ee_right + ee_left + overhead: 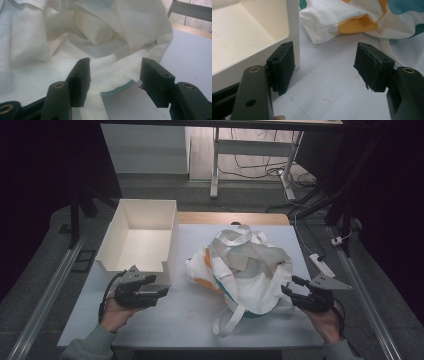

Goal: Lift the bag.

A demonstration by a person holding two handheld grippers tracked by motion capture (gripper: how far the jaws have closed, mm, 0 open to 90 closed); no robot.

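High view first: a pale grey table [165, 315] with a wooden strip along its far edge stands in a dim room, and a person sits at its near side with both forearms coming in from below. On the table's left part sits an open white box [141, 237], square-walled, with a notch cut in its near wall. Right of centre lies a crumpled white cloth tote bag [245, 270] with orange and teal patches, its mouth slumped open and one long strap [227, 320] looping toward the near edge. The left gripper [161, 291] hovers just beside the box's near right corner, well apart from the bag; its jaws are spread wide with nothing between them, and in the left gripper view the box wall [293, 27] stands just behind one jaw. The right gripper [290, 286] sits at the bag's near right edge, jaws likewise parted and gripping nothing; in the right gripper view the bag's teal-stitched hem [117, 88] lies between them. Deeper inside the bag rests a smooth white rounded object [96, 31], perhaps a bottle or cup, though folds hide most of it.
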